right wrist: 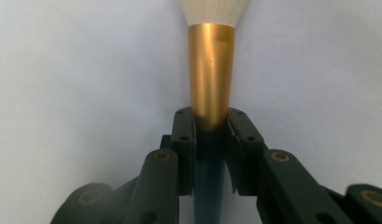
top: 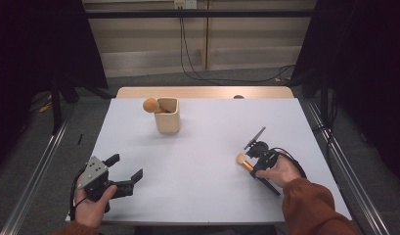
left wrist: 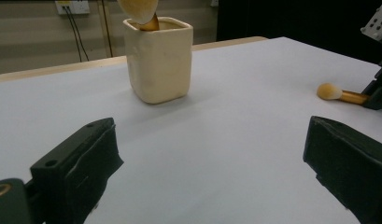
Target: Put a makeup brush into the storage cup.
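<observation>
High view: a makeup brush point(top: 251, 167) is seen lying on the white desk point(top: 202, 166) at the right, near the front edge, bristle head toward the middle. The right hand-held gripper point(top: 256, 157) is clamped across it where the gold ferrule meets the dark handle. A cream holder point(top: 167, 116) stands well apart toward the far edge, with another brush point(top: 151, 105) leaning out of it. The left hand-held gripper point(top: 124, 171) rests at the front left, spread, nothing between its jaws.

Left gripper view: both jaws are seen wide apart over bare desk; the holder point(left wrist: 158, 58) lies ahead, the brush head point(left wrist: 329, 91) far to the right.

Right gripper view: the pads point(right wrist: 185, 140) are pressed on the base of the gold ferrule point(right wrist: 210, 74), the pale bristles point(right wrist: 213, 11) beyond.

Judgement: the brush is taken to be light and rigid along the handle, soft at the head. The polished ferrule is tapered and probably slippery, so sliding or pivoting in the pinch is possible. The bristles should not be squeezed; a hold near the ferrule–handle joint seems soundest.
</observation>
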`<state>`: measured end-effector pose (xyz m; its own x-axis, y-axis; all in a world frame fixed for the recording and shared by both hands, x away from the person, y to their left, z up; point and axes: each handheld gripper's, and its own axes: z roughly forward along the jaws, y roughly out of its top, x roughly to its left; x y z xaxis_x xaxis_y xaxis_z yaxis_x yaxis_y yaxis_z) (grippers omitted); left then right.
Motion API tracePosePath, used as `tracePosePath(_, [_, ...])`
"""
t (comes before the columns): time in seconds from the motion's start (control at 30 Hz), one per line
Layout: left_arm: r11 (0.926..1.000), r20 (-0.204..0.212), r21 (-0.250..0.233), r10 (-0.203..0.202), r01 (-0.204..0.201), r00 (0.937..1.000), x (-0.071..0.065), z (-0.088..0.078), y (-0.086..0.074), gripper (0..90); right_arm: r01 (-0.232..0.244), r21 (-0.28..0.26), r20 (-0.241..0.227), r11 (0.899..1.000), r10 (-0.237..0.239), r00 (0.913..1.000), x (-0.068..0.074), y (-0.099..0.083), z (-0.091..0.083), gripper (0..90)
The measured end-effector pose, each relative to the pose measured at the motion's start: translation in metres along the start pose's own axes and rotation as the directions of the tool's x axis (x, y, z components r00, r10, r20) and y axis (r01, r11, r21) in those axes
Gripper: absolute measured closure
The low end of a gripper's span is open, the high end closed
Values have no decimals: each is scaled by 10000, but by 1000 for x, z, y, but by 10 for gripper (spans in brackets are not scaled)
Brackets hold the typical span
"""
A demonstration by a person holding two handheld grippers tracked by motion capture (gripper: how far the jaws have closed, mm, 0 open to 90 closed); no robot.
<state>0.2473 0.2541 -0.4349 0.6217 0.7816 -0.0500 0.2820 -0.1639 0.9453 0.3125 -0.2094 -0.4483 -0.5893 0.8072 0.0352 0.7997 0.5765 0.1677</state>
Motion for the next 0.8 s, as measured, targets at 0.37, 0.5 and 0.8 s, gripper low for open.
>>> tracePosePath(0.37, [10000,-40,33,-71,71,10000,-1,1,0,32,-279,-498,-252,9984,266,9993,-4,-7,-3,754])
tracePosePath(0.5, [10000,-81,-27,-78,78,9999,-1,-1,-1,32,-346,-889,-382,9954,313,9988,-6,-10,-9,754])
tracePosePath(0.8, [10000,-87,22,-76,76,9999,0,-2,-1,32,-501,-1787,-525,9826,413,9978,-10,-16,-25,754])
